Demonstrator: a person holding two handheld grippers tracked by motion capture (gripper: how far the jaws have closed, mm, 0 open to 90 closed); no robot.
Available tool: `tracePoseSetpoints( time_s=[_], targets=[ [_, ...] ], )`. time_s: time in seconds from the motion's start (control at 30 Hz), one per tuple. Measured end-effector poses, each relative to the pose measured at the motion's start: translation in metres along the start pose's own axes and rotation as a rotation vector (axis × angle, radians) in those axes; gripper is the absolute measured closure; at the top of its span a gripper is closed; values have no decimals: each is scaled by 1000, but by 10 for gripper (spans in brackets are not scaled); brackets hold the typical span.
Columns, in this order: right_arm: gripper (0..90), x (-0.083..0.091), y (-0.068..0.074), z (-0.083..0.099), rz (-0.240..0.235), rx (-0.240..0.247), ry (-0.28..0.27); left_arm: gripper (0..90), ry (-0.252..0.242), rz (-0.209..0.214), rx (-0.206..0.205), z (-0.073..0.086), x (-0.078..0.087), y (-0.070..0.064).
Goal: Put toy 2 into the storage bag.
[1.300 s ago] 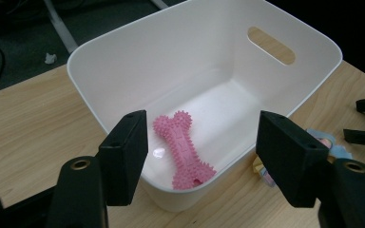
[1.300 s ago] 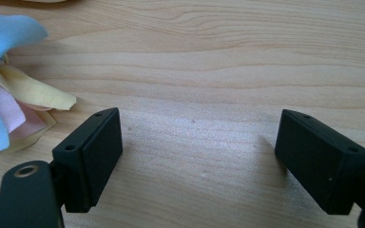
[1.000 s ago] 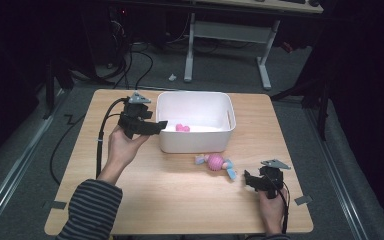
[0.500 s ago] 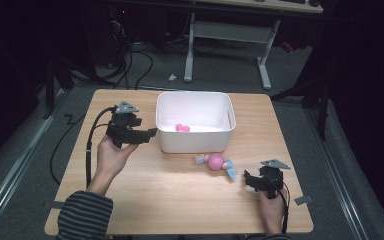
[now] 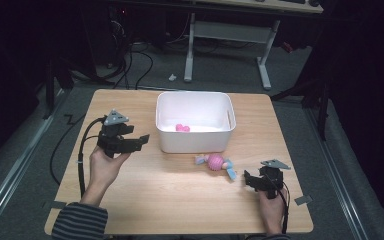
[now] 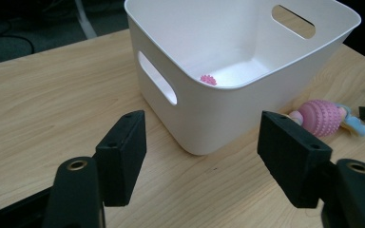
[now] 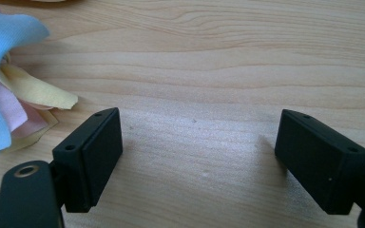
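A white bin (image 5: 194,142) stands at the table's middle back with a small pink spiky ball (image 5: 182,128) inside. A pink ribbed toy with pastel cloth tails (image 5: 215,162) lies on the wood just in front of the bin. My left gripper (image 5: 141,140) hovers open left of the bin, jaws pointing at its near corner (image 6: 218,114). In the left gripper view the ball (image 6: 208,80) and the toy (image 6: 321,117) show too. My right gripper (image 5: 248,180) rests open and empty on the table, right of the toy. The toy's cloth tails (image 7: 9,95) lie left of its jaws.
The wooden table (image 5: 180,200) has bare room at the front and at the left. A dark floor with cables and a desk frame (image 5: 225,30) lies beyond the far edge. Bits of grey tape (image 5: 303,200) mark the table's front corners.
My left gripper has drawn back from the bin's left rim, moving left and toward the person, still open. The right gripper and the toy have stayed put.
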State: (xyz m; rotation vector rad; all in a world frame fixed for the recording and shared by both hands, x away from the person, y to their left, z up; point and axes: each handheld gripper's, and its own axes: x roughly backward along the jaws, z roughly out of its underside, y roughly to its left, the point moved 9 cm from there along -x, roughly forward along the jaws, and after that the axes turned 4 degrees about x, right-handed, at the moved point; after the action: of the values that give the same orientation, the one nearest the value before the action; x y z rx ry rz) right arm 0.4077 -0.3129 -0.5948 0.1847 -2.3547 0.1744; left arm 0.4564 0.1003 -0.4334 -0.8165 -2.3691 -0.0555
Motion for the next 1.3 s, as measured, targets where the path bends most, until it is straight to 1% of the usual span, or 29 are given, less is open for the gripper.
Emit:
tracePoseSetpoints(
  time_s=[0.17,0.23,0.3,0.4,0.53,0.7,0.9,1.07,1.2,1.3],
  targets=[
    [161,0,0,0,0,0,0,346,4,-2,22,13,1,5],
    [161,0,0,0,0,0,0,346,4,-4,27,17,2,7],
    [161,0,0,0,0,0,0,346,1,-1,42,21,3,8],
    [161,0,0,0,0,0,0,346,6,-5,47,27,4,11],
    [161,0,0,0,0,0,0,345,3,-6,66,34,4,15],
    [161,0,0,0,0,0,0,345,10,-15,86,47,1,20],
    [161,0,0,0,0,-1,1,344,28,-12,118,64,-4,22],
    [161,0,0,0,-1,-1,1,343,36,-9,135,72,-7,24],
    [161,0,0,0,-1,-2,1,342,49,-16,131,79,-10,24],
    [161,0,0,0,-1,-1,1,340,62,-12,134,85,-13,22]
  ],
)
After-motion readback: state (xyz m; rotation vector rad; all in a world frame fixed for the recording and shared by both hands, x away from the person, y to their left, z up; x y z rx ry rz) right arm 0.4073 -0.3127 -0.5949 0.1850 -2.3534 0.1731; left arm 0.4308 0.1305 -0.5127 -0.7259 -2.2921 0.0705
